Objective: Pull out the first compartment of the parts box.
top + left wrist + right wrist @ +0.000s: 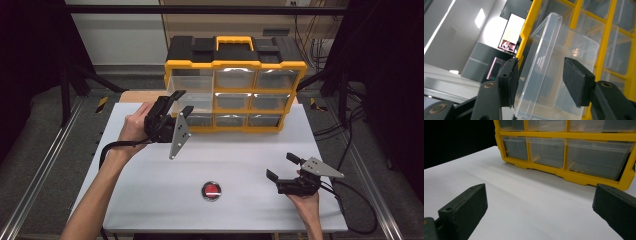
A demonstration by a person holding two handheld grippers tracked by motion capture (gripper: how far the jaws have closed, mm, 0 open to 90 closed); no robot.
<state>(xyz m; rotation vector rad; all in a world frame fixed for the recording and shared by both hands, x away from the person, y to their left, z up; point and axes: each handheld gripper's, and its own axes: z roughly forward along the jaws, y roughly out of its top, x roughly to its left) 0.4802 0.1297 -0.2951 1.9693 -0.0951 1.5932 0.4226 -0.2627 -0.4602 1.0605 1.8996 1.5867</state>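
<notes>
Two grippers are at work, so start at your left: the left gripper (181,101) is at the organizer's (235,65) left column, where a clear drawer (554,72) stands pulled out between jaws that sit partly apart — neither pad presses it. Square the pads on its front before you draw or push it. Mid-table lies a red-topped disc (211,190). Your right gripper (283,166) rests low, jaws wide and empty — keep it clear.
</notes>
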